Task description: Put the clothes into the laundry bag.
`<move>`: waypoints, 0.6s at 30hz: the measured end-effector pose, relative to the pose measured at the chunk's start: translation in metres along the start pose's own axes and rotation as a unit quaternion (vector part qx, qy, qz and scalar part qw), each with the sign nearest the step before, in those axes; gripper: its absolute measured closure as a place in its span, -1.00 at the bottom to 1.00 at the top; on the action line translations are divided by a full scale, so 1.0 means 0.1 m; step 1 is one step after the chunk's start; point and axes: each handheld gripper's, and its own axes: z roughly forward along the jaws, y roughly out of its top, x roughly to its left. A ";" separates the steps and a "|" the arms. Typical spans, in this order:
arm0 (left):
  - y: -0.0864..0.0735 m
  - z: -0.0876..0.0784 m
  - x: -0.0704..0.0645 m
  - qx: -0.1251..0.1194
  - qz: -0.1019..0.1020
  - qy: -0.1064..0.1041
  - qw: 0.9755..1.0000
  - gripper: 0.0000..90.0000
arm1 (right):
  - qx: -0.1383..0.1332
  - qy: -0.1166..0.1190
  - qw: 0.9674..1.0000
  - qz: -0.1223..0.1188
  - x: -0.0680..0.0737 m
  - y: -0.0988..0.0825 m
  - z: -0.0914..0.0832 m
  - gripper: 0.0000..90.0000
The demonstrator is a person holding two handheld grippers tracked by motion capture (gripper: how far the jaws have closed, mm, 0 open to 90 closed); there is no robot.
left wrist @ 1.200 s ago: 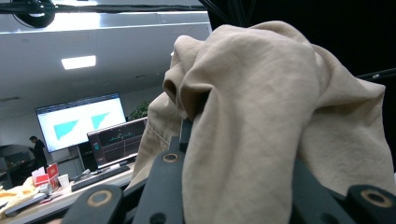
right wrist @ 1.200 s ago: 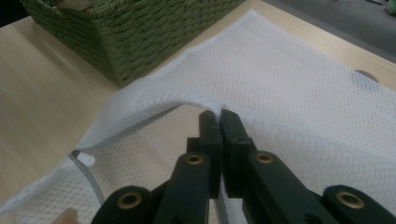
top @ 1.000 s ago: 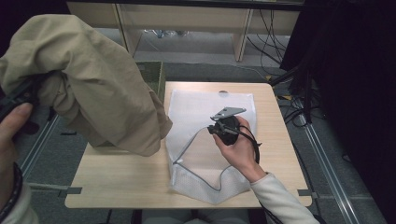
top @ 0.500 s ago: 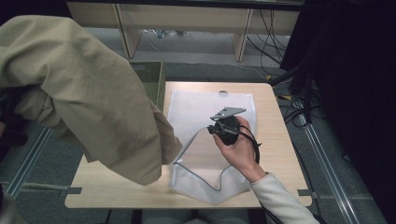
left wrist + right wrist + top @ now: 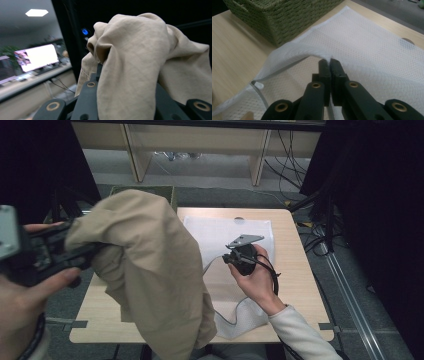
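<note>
High view is showing the left gripper (image 5: 75, 252) lifting a tan garment (image 5: 150, 280) above the table's (image 5: 295, 265) left half, its jaws clamping a bunched fold, though cloth is hiding the tips. The right gripper (image 5: 235, 257) is pinching the upper edge of the mesh bag (image 5: 372, 42), jaws pressed together on it, holding the mouth raised. The mouth is gaping toward the left, so the garment is hanging just beside the opening, left hand nearer.

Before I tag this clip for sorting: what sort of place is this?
Probably a lab or office recording station: a small wooden table on bare floor, loose cables behind it, a lit screen across the room.
</note>
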 end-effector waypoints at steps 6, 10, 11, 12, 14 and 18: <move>-0.36 0.39 0.02 0.042 -0.041 -0.045 0.997 0.70 | -0.001 0.001 1.000 -0.004 -0.02 0.00 -0.01 1.00; -0.64 0.63 0.05 0.075 -0.071 -0.060 0.993 0.70 | 0.000 0.000 1.000 0.003 -0.02 0.00 -0.02 1.00; -0.72 0.70 0.06 0.086 -0.075 -0.064 0.991 0.70 | -0.001 0.000 1.000 0.003 -0.02 0.00 -0.02 1.00; -0.78 0.75 0.07 0.094 -0.081 -0.067 0.990 0.70 | -0.001 0.000 1.000 0.002 -0.03 0.00 -0.02 1.00; -0.95 0.87 0.09 0.117 -0.095 -0.073 0.986 0.70 | -0.003 -0.001 1.000 0.003 -0.04 0.00 -0.01 1.00; -1.18 1.02 0.12 0.148 -0.101 -0.069 0.981 0.70 | -0.004 -0.003 1.000 0.010 -0.05 0.01 -0.03 1.00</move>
